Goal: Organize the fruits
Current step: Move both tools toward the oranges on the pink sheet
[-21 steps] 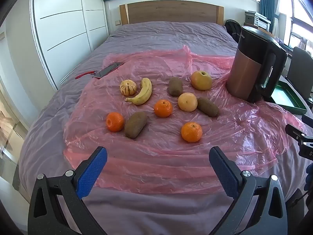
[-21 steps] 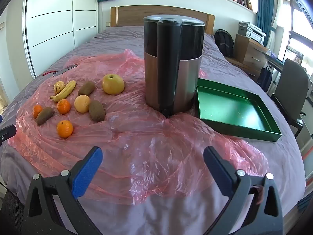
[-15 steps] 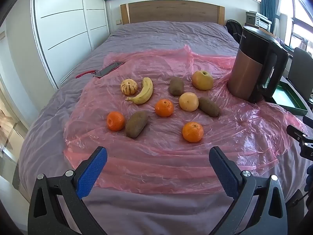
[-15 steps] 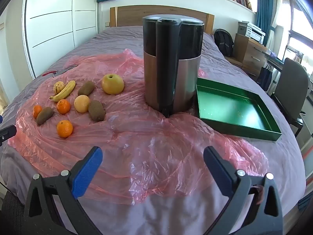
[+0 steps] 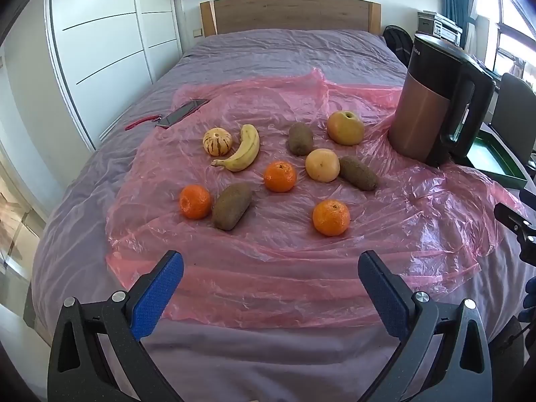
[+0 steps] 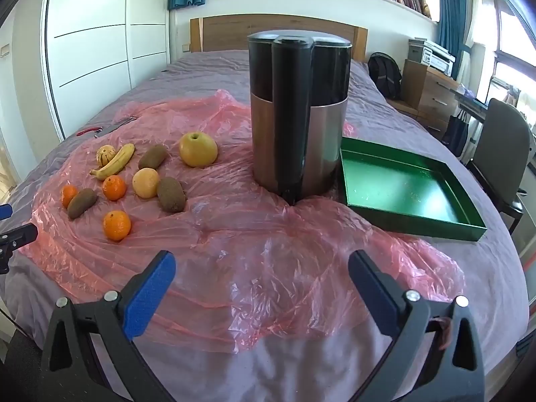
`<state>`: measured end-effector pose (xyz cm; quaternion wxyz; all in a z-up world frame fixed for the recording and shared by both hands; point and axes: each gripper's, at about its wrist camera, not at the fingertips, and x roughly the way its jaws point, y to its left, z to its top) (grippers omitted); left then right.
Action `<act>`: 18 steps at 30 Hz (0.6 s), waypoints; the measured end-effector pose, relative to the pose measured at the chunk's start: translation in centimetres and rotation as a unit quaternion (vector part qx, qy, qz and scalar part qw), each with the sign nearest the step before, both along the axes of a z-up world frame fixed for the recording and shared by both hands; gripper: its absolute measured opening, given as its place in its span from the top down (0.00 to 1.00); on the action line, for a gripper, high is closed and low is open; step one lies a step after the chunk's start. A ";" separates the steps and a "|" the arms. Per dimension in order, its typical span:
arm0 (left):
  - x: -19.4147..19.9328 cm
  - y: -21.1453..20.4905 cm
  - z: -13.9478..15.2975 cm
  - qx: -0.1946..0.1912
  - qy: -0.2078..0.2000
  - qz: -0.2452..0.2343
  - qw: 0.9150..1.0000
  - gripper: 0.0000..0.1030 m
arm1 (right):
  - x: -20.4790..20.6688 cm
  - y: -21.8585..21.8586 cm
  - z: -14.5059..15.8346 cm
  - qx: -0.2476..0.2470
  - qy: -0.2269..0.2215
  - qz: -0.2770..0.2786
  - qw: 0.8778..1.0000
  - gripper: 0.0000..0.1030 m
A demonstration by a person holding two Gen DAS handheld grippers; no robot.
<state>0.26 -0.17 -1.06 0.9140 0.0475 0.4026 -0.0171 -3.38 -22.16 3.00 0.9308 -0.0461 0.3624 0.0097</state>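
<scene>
Little moved since earlier frames; slight camera drift only. Left gripper point(image 5: 270, 286) and right gripper point(image 6: 262, 283) held wide open, empty. Fruits point(image 5: 280, 176) all scattered on pink sheet point(image 6: 234, 251), bed's left half; green tray point(image 6: 415, 216) by right edge unfilled. Nothing organized yet.

The near strip of pink plastic sheet point(image 5: 268, 268) between the bed's edge and the closest orange point(image 5: 331, 217) lies bare, so either gripper could come in low there. Farther in the fruit crowds: the kiwi point(image 5: 357, 173) touches the pale round fruit point(image 5: 322, 164), another kiwi point(image 5: 232, 205) sits just beside an orange point(image 5: 194, 201). The tall kettle point(image 6: 298, 114) stands between the fruit and the green tray point(image 6: 402, 187), blocking the straight path; the sheet in front of it is bare.
</scene>
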 end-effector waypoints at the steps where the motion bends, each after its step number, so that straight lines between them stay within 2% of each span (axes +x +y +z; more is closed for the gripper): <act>1: 0.1 0.1 0.0 0.002 0.009 -0.001 1.000 0.01 | 0.0 0.2 0.1 0.003 0.001 0.004 1.000 0.00; 6: 0.6 1.7 0.2 0.005 0.029 0.015 0.999 0.01 | 0.3 2.6 -0.1 0.024 0.025 0.036 0.999 0.00; 12: 1.6 5.4 0.2 0.000 0.005 0.047 0.999 0.01 | 1.1 6.5 -1.1 0.061 0.050 0.102 0.992 0.00; 15: 2.5 7.3 -0.6 -0.030 0.015 0.059 0.998 0.01 | 2.0 9.0 -1.6 0.074 0.059 0.135 0.986 0.00; 18: 3.8 8.8 -1.1 -0.035 0.029 0.066 0.997 0.01 | 3.4 11.5 -2.3 0.078 0.071 0.162 0.981 0.00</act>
